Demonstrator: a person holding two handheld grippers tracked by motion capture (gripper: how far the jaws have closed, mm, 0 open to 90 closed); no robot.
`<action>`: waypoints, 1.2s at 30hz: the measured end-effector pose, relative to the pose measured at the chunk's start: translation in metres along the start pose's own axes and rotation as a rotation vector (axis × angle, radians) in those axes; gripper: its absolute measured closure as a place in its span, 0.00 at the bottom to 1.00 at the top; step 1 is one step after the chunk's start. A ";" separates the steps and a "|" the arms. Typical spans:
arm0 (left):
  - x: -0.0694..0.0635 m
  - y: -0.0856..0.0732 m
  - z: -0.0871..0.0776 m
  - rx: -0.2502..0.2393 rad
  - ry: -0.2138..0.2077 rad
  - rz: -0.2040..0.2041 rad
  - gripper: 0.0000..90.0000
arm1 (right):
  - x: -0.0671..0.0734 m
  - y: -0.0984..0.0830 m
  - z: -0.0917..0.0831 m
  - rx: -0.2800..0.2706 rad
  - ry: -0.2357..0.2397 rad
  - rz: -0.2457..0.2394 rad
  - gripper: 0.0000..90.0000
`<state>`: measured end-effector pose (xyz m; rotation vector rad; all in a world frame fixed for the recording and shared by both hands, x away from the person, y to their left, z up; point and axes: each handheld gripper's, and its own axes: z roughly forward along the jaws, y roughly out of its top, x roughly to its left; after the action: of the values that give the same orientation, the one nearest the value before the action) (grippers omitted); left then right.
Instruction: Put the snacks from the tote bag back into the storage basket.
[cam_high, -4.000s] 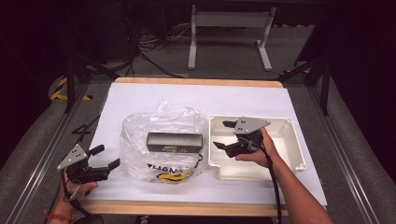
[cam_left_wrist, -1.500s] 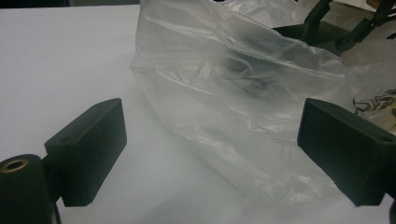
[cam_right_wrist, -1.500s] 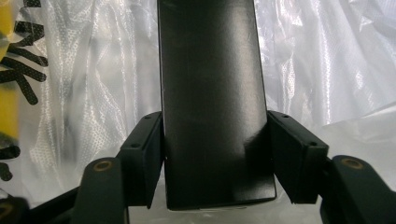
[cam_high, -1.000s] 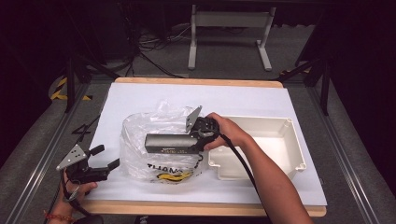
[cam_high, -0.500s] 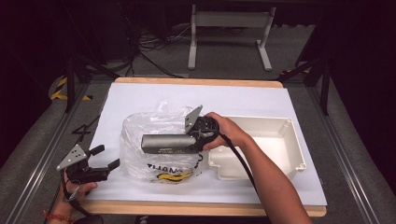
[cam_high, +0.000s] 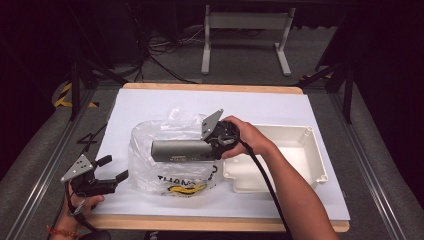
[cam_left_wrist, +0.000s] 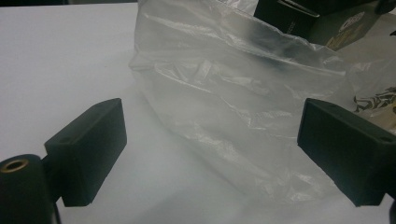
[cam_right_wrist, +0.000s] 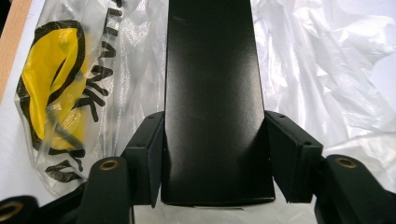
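White paper covers the table (cam_high: 150, 102). Nearest, the left gripper (cam_high: 111, 170) rests at the front edge with jaws wide and empty, just beside the clear plastic bag (cam_high: 170, 170). Over the bag, the right gripper (cam_high: 214, 146) clamps one end of a long dark box (cam_high: 180, 149), held level. Judging by this, the box is being lifted out; next it likely needs carrying to the white tray (cam_high: 305, 137) beyond
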<state>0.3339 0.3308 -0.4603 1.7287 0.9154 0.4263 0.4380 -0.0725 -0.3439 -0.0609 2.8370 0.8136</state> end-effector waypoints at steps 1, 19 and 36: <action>0.000 0.000 0.000 0.000 0.000 0.000 0.10 | 0.000 0.000 -0.002 -0.002 0.001 0.001 0.48; 0.000 0.000 0.000 0.003 -0.001 0.001 0.10 | 0.003 0.004 -0.034 -0.055 -0.039 -0.016 0.48; 0.000 0.000 0.000 0.002 0.002 0.002 0.10 | 0.010 -0.010 -0.063 -0.066 -0.063 -0.015 0.48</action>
<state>0.3337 0.3303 -0.4602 1.7317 0.9157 0.4287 0.4188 -0.1139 -0.2989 -0.0646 2.7477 0.8898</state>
